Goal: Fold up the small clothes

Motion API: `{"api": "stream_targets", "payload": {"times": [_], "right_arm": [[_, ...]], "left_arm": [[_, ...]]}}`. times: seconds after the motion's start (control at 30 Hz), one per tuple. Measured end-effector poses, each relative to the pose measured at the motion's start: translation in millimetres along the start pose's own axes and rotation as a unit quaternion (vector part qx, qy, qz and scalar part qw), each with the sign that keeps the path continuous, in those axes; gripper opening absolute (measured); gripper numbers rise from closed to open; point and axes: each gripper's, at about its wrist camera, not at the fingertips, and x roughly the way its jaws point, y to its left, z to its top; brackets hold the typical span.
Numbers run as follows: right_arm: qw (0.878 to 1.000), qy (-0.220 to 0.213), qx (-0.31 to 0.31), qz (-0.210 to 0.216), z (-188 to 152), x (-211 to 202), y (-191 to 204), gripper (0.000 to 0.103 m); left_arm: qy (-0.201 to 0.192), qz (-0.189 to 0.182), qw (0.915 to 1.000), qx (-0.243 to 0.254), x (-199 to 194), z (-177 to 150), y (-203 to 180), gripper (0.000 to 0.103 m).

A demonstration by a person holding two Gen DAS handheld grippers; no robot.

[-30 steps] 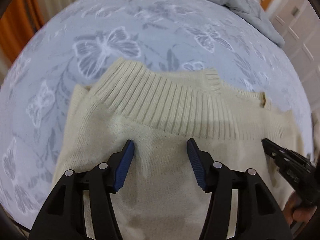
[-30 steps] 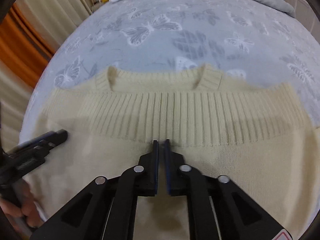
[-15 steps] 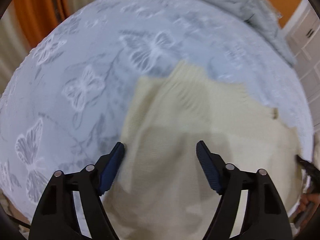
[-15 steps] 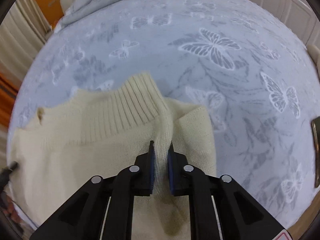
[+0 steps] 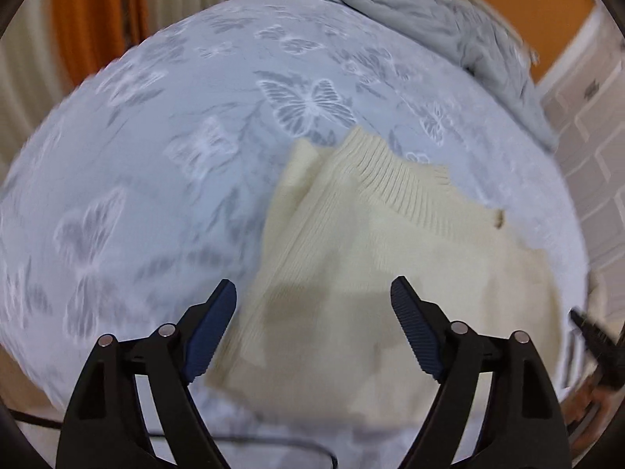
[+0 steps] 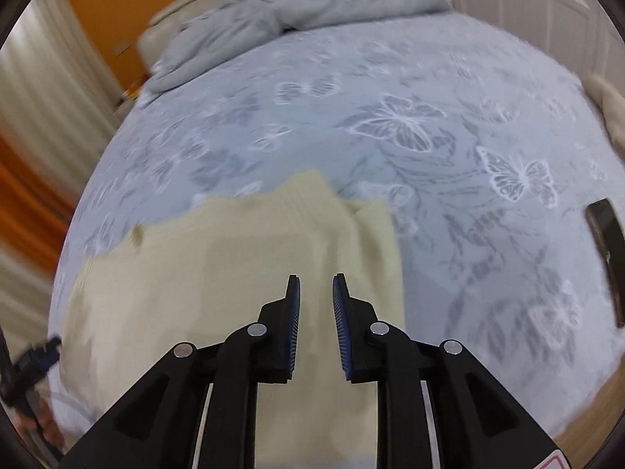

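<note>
The cream sweater (image 5: 390, 258) lies folded on the bed (image 5: 164, 148), its ribbed hem turned up. The left gripper (image 5: 313, 328), jaws just widened, and the right gripper (image 6: 316, 312), jaws just parting, hang empty above it, apparently letting the fold settle.

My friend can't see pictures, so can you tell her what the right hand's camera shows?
A cream knitted sweater lies folded on a bed with a pale blue butterfly bedspread. The right gripper hovers above its right edge; its jaws have just been opening, with nothing pinched between them. A rumpled grey blanket sits at the far end, and a dark flat object lies at the right.
</note>
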Motion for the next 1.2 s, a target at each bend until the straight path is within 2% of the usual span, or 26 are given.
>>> {"api": "stream_targets", "payload": {"times": [0.07, 0.13, 0.17, 0.2, 0.23, 0.3, 0.33, 0.43, 0.5, 0.57, 0.63, 0.7, 0.77, 0.83, 0.93, 0.97, 1.03, 1.2], "right_arm": [[1.0, 0.015, -0.005, 0.009, -25, -8, 1, 0.019], [0.999, 0.047, -0.01, -0.006, -50, 1, -4, 0.018], [0.997, 0.067, -0.011, -0.026, -59, 11, -8, 0.009], [0.995, 0.085, -0.01, -0.049, -66, 23, -13, 0.005], [0.994, 0.098, 0.0, -0.053, -68, 33, -17, 0.005], [0.995, 0.087, 0.011, -0.049, -62, 24, -13, 0.01], [0.997, 0.067, 0.006, -0.044, -60, 13, -7, 0.012], [1.0, 0.029, 0.001, -0.002, -61, -12, 14, 0.015], [0.999, 0.031, -0.009, 0.027, -62, -15, 36, 0.016], [0.997, 0.041, -0.041, 0.047, -64, -10, 72, 0.016], [0.994, 0.04, -0.07, 0.072, -63, -5, 104, 0.016], [0.991, 0.039, -0.092, 0.086, -59, 0, 130, 0.016], [0.988, 0.05, -0.103, 0.103, -58, 11, 153, 0.016], [0.987, 0.066, -0.115, 0.096, -56, 32, 169, 0.016], [0.985, 0.092, -0.137, 0.044, -55, 71, 180, 0.015], [0.984, 0.1, -0.141, 0.034, -56, 82, 178, 0.012], [0.984, 0.089, -0.154, 0.024, -53, 95, 180, 0.012], [0.977, 0.082, -0.197, -0.018, -55, 98, 197, 0.014]], "left_arm": [[0.006, -0.004, 0.9996, -0.029, -8, -21, 17, 0.079], [0.011, 0.015, 0.9988, -0.044, -10, -37, 30, 0.079], [0.015, 0.035, 0.9977, -0.056, -11, -47, 40, 0.079], [0.017, 0.047, 0.9966, -0.066, -12, -50, 47, 0.079], [0.016, 0.061, 0.9947, -0.081, -18, -55, 54, 0.079], [0.005, 0.088, 0.9908, -0.103, -40, -58, 66, 0.079], [-0.006, 0.096, 0.9892, -0.11, -56, -60, 69, 0.079], [-0.02, 0.082, 0.9912, -0.102, -80, -66, 67, 0.09], [-0.005, 0.053, 0.9945, -0.09, -69, -69, 58, 0.09], [0.013, -0.002, 0.9935, -0.113, -47, -72, 52, 0.09], [0.024, -0.051, 0.988, -0.144, -25, -73, 45, 0.09], [0.039, -0.055, 0.9862, -0.151, -3, -68, 35, 0.09], [0.049, -0.041, 0.987, -0.148, 16, -64, 28, 0.09], [0.053, -0.044, 0.9878, -0.14, 30, -61, 25, 0.091], [0.033, -0.063, 0.987, -0.144, 37, -59, 29, 0.098], [0.029, -0.059, 0.9886, -0.136, 38, -58, 27, 0.098], [0.027, -0.048, 0.9928, -0.106, 39, -58, 20, 0.098], [0.019, -0.011, 0.9983, -0.054, 43, -60, 0, 0.098]]}}
